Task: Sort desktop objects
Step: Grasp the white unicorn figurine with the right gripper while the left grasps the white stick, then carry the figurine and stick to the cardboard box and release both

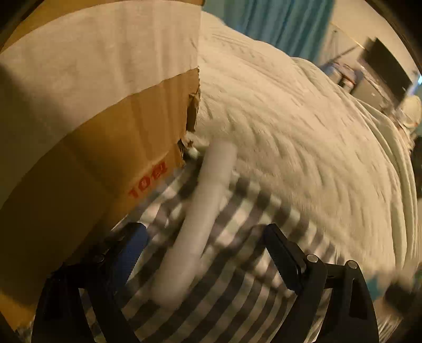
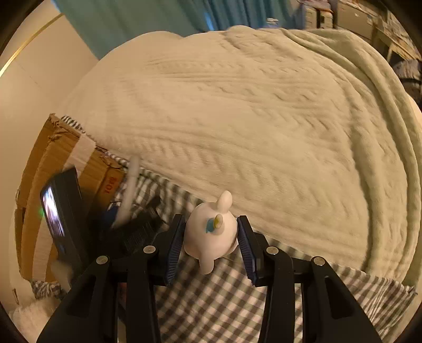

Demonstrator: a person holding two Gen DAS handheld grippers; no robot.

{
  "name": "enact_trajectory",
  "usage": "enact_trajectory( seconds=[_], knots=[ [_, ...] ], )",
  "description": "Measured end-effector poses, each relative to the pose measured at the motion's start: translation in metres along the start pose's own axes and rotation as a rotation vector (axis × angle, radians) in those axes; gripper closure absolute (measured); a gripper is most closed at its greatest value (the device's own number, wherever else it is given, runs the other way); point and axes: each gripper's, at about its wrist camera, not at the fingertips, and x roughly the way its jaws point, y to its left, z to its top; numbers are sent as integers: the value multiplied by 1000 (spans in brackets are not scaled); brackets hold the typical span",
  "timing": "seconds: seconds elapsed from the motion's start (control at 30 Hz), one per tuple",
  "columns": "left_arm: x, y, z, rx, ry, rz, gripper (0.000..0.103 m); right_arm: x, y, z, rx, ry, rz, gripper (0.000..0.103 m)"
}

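A white tube [image 1: 200, 211] lies on the grey checked cloth [image 1: 237, 290], one end by the cardboard box [image 1: 92, 158]. My left gripper [image 1: 204, 229] hangs over it, open, a finger on each side and clear of it. In the right wrist view a small white toy animal [image 2: 211, 234] with a blue and yellow mark stands on the checked cloth [image 2: 224, 303]. My right gripper [image 2: 211, 232] has a blue pad against each of its flanks. The left gripper [image 2: 137, 224] and the tube [image 2: 130, 184] show at the left there.
A cream knitted blanket [image 2: 263, 118] covers the bed beyond the cloth. The taped cardboard box [image 2: 52, 163] stands at the left against a pale wall. Teal curtains [image 2: 132, 21] hang behind. Cluttered furniture [image 1: 379, 71] sits far right.
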Motion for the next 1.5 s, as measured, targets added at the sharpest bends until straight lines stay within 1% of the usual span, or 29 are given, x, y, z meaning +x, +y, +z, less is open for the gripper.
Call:
enact_trajectory(
  seconds=[0.03, 0.07, 0.1, 0.13, 0.17, 0.23, 0.4, 0.43, 0.53, 0.6, 0.7, 0.73, 0.8, 0.87, 0.9, 1.0, 1.07, 1.13, 1.23, 1.27, 1.37, 1.4, 1.43, 1.47, 1.5],
  knots=[
    [0, -5, 1, 22, 2, 5, 28, 2, -5, -4, 8, 13, -1, 63],
    [-1, -9, 0, 59, 5, -9, 40, 5, -7, -5, 12, 32, -5, 63],
    [-4, -14, -1, 98, 3, -1, 60, 7, -9, -10, 11, 46, -13, 63],
    [-7, -17, -3, 132, -4, 7, 83, 8, -10, -14, 9, 55, -18, 63],
    [-10, -18, -6, 158, -7, 12, 93, 9, -10, -16, 7, 61, -19, 63],
    [-15, -14, -10, 173, -6, -13, 95, 4, -10, -19, 4, 63, -26, 63],
    [-45, -3, -11, 192, -16, -51, 96, -24, 2, -19, -15, 33, -35, 63],
    [-56, 2, -10, 185, -8, -81, 96, -32, 8, -19, -22, 23, -38, 63],
    [-86, 11, -5, 159, -11, -135, 96, -60, 29, -15, -43, -12, -42, 63],
    [-112, 15, 0, 161, -32, -186, 96, -81, 51, -12, -63, -43, -42, 63],
    [-163, 28, 11, 174, -85, -266, 96, -116, 91, -11, -97, -104, -42, 63],
    [-180, 34, 15, 176, -106, -282, 96, -130, 109, -10, -109, -137, -44, 63],
    [-218, 50, 28, 181, -146, -326, 96, -154, 141, -10, -135, -176, -29, 63],
    [-246, 64, 42, 193, -157, -356, 96, -176, 176, -10, -154, -218, -10, 63],
    [-263, 76, 52, 192, -177, -363, 96, -183, 191, -9, -162, -228, 4, 63],
    [-295, 107, 71, 209, -213, -351, 96, -200, 233, -10, -164, -266, 56, 63],
    [-305, 126, 82, 229, -222, -319, 96, -202, 261, -11, -168, -284, 76, 63],
    [-311, 150, 85, 229, -231, -299, 96, -198, 282, -16, -182, -284, 85, 63],
    [-301, 184, 91, 206, -229, -269, 96, -176, 308, -21, -198, -251, 104, 63],
    [-290, 194, 94, 196, -205, -263, 96, -166, 313, -21, -193, -236, 114, 63],
    [-271, 213, 97, 183, -174, -254, 96, -137, 322, -20, -160, -201, 137, 63],
    [-265, 216, 97, 186, -172, -241, 93, -129, 322, -18, -145, -207, 141, 63],
    [-261, 218, 97, 189, -175, -231, 87, -125, 322, -17, -132, -218, 140, 59],
    [-258, 220, 96, 186, -181, -212, 82, -123, 321, -15, -123, -225, 133, 42],
    [-255, 222, 96, 176, -184, -183, 65, -124, 319, -13, -109, -239, 126, 35]
  ],
)
